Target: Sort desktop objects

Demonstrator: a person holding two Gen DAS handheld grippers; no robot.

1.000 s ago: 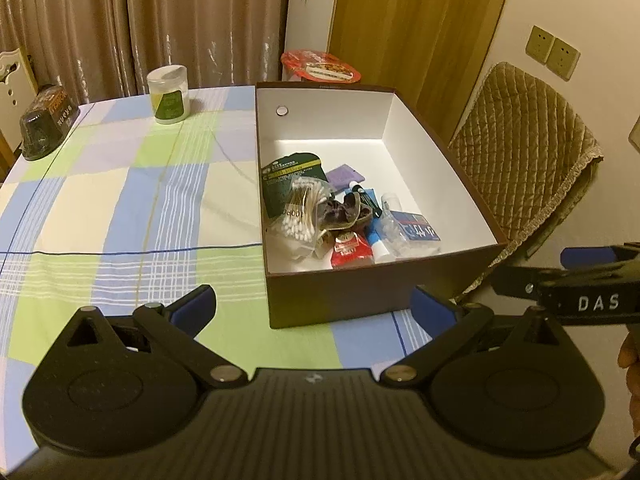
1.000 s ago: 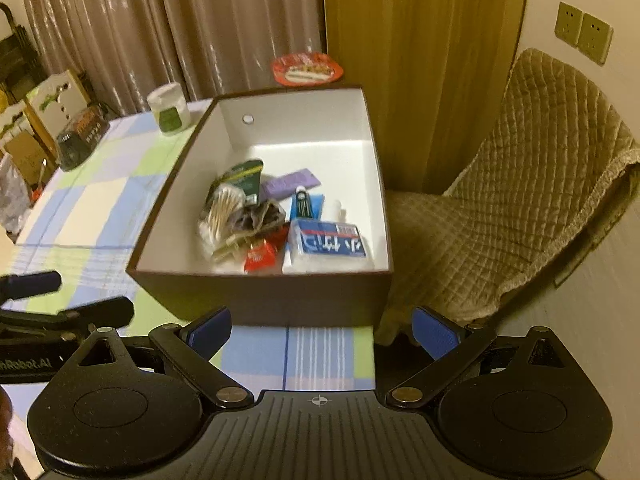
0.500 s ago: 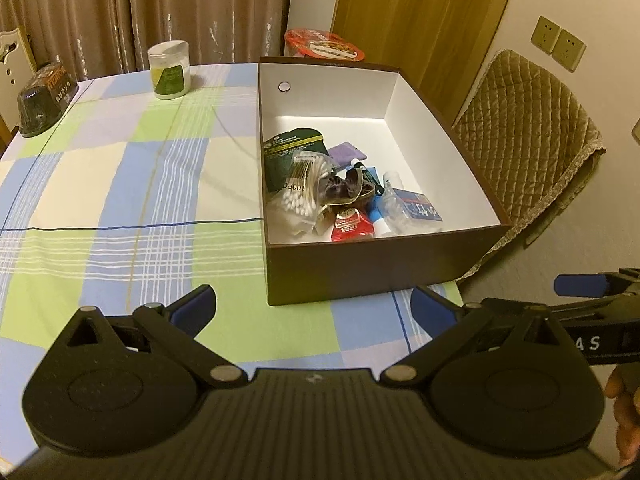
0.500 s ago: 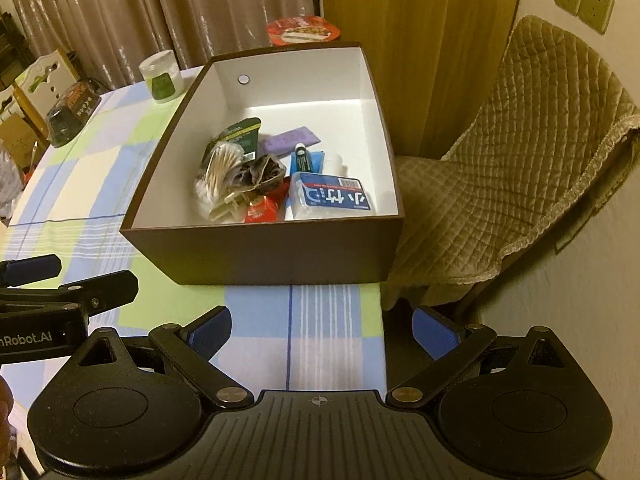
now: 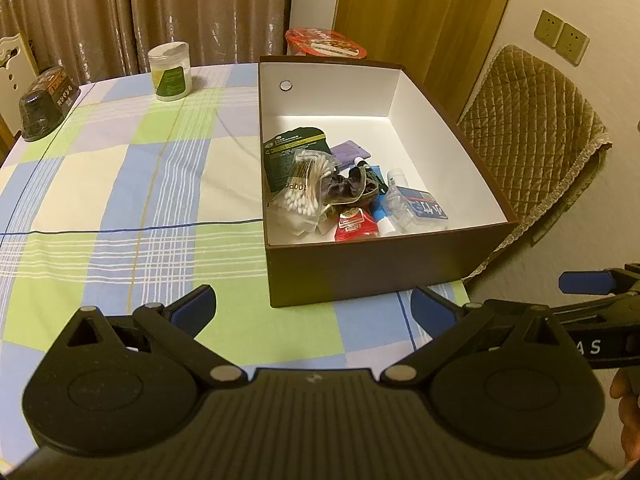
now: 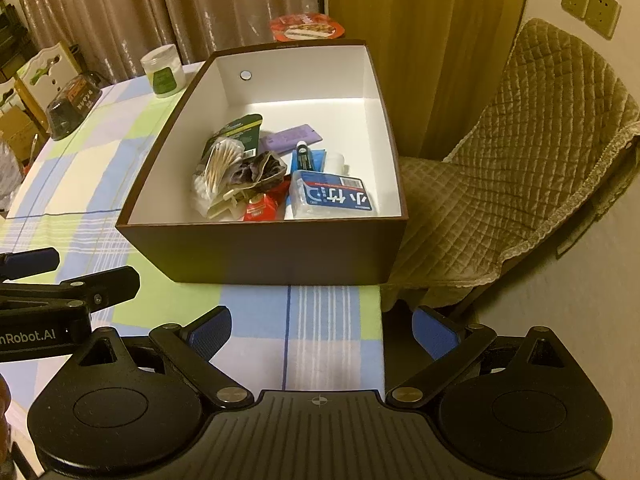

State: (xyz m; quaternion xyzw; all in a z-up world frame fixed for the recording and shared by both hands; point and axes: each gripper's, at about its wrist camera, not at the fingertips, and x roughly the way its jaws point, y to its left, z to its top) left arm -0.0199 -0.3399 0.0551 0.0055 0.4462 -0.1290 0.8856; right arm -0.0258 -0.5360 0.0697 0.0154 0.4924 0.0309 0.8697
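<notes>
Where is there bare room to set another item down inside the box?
The box floor is bare along its far wall and right side, beyond the purple card. Its near-left part is crowded: cotton swab bag, red packet, blue-labelled pack piled together.

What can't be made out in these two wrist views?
- Items low in the box pile: both views, the cotton swab bag and dark pouch lie over them.
- Box floor along its near wall: both views, the wall hides it.
- Right gripper: in the left view, cut off by the right edge.
- Green pack print: too small to read.
</notes>
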